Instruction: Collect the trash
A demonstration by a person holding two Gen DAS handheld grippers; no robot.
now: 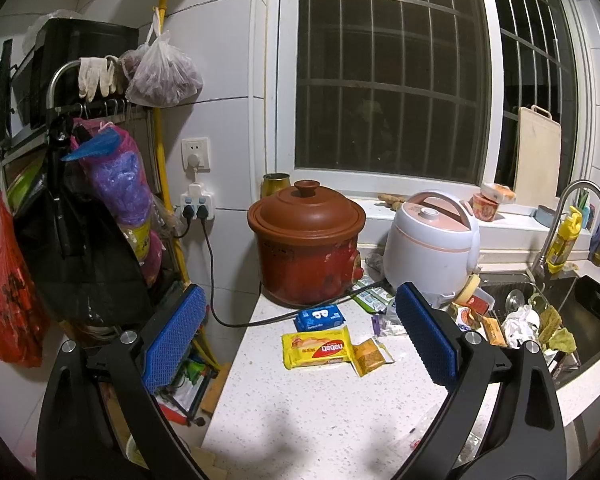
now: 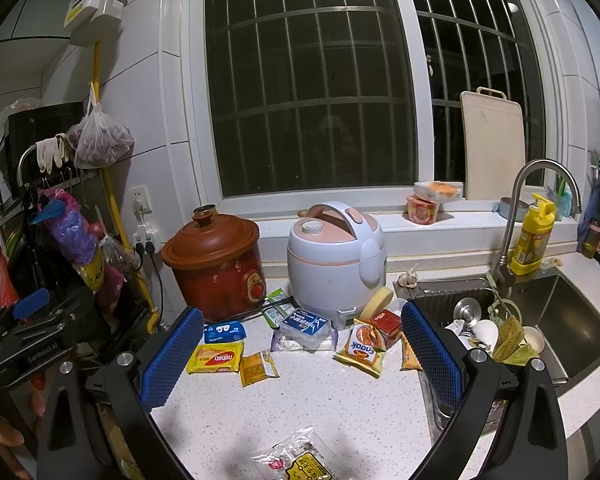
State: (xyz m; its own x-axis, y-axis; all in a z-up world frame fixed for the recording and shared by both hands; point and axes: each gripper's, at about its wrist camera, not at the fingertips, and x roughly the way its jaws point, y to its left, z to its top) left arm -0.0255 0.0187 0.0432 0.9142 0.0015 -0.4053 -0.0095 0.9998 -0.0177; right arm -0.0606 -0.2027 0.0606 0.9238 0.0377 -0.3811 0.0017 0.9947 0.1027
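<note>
Left wrist view shows the left gripper [image 1: 296,336] hovering with jaws wide apart and empty over the white speckled tabletop [image 1: 320,408]; a yellow biscuit wrapper [image 1: 318,347] and blue tissue packet [image 1: 319,317] lie just in front of the brown clay slow cooker [image 1: 306,240]. The right gripper [image 2: 302,354] is likewise spread, holding nothing, with a yellow-orange snack bag [image 2: 362,348] right of that cooker

Counting around the white rice cooker [image 2: 336,258]: one brown clay pot [image 2: 216,266] is sitting left of it, and one yellow sponge [image 2: 377,298] is leaning at its right foot. In front of it, seven wrappers are lying: two blue packs [image 2: 225,331], one yellow biscuit pack [image 2: 216,357], four more snack packets [image 2: 360,350]. One cutting board [image 2: 494,148] is standing behind it, right.
</note>
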